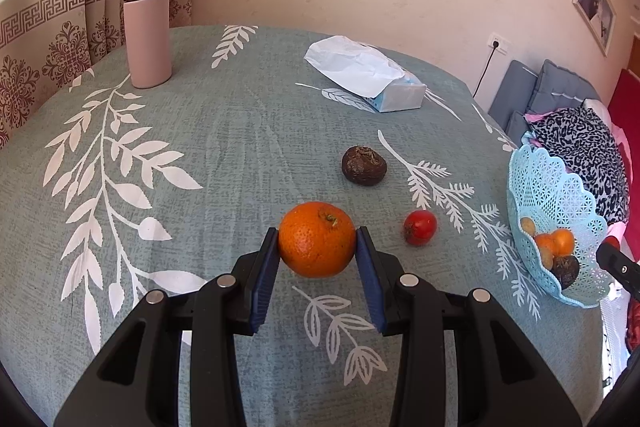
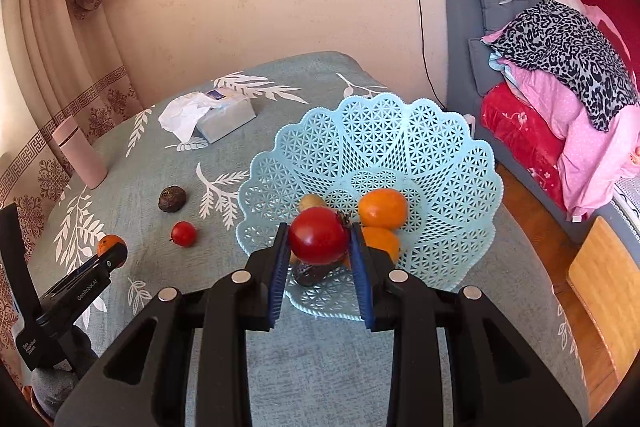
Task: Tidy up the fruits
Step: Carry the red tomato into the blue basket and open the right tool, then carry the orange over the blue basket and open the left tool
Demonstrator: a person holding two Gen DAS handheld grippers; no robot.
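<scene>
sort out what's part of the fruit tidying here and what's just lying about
Job: large orange, big red fruit, small red fruit, dark brown wrinkled fruit, pale blue lattice plastic basket.
Lying about: pink cylindrical flask, white tissue pack.

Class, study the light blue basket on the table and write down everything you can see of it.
The light blue basket looks like moulded plastic, an openwork lattice of small holes with a scalloped, petal-like rim. It sits near the table's edge by the bed, on the grey-green leaf-print tablecloth, and looks tipped toward the right wrist camera. Inside lie two orange fruits, a pale yellowish one and a dark one. The right gripper holds a red fruit over its near side.
</scene>
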